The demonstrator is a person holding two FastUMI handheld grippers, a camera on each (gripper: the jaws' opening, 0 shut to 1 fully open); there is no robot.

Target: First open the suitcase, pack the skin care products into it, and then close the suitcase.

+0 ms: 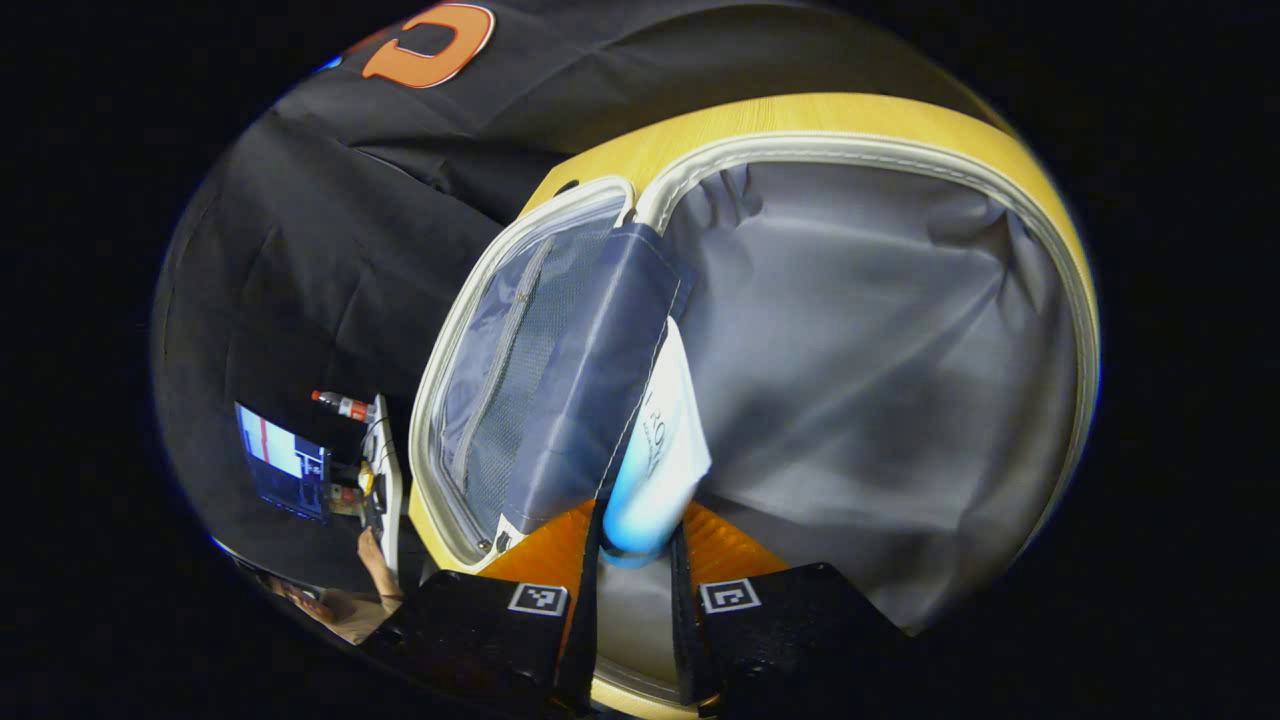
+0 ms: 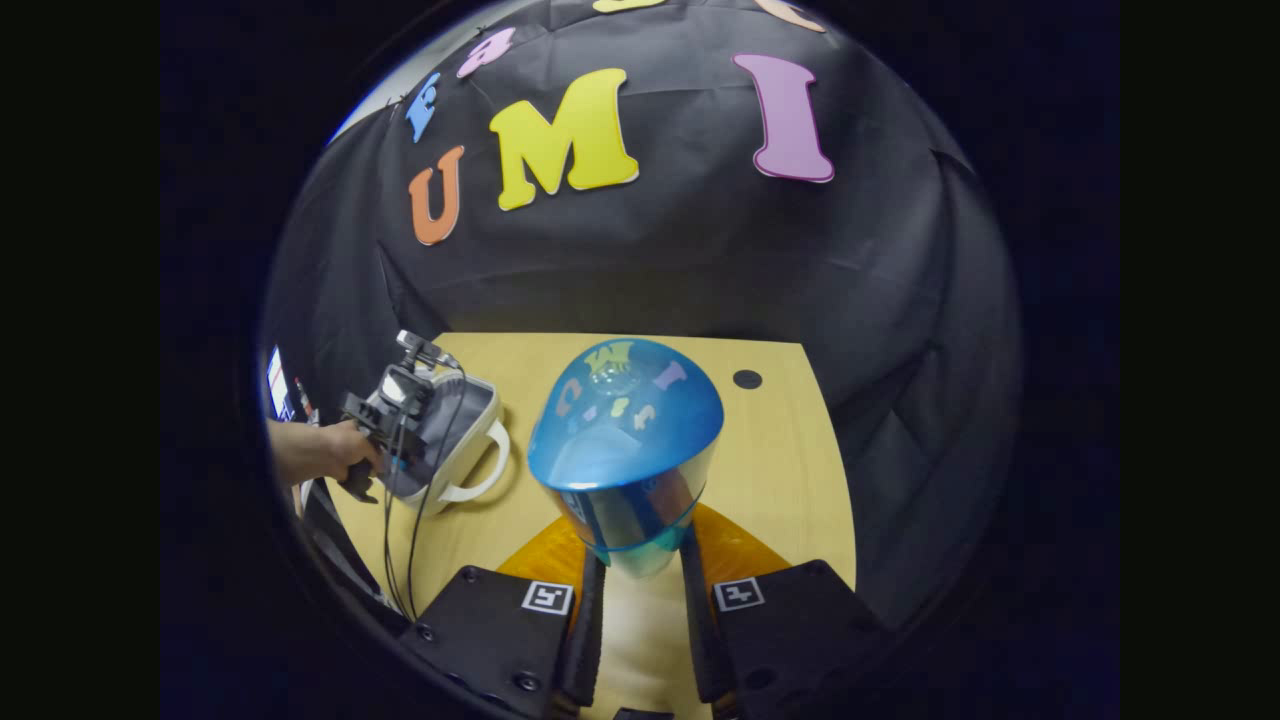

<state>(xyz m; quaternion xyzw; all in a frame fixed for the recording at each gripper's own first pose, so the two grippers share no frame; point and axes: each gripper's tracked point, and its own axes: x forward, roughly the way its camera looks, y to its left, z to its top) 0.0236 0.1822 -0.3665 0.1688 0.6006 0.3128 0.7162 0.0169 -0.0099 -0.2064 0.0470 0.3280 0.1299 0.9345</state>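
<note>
The white suitcase (image 1: 860,150) lies open, with grey lining (image 1: 880,380) on the right. On the left are a mesh lid pocket (image 1: 500,400) and a navy flap (image 1: 600,370). My left gripper (image 1: 640,540) is shut on a white tube (image 1: 665,440) with a pale blue end, held low over the lining beside the flap. In the right gripper view, my right gripper (image 2: 643,560) is shut on a bottle with a glossy blue cap (image 2: 625,430), held above the wooden table (image 2: 780,470). The suitcase (image 2: 462,440) sits off to its left, where a hand (image 2: 320,452) holds the other gripper over it.
A screen (image 1: 282,460) and a small red-capped bottle (image 1: 342,404) stand beyond the suitcase's left side. Cables (image 2: 400,540) hang from the left gripper. The table has a round hole (image 2: 747,379) near its far edge. Black cloth walls close in the booth.
</note>
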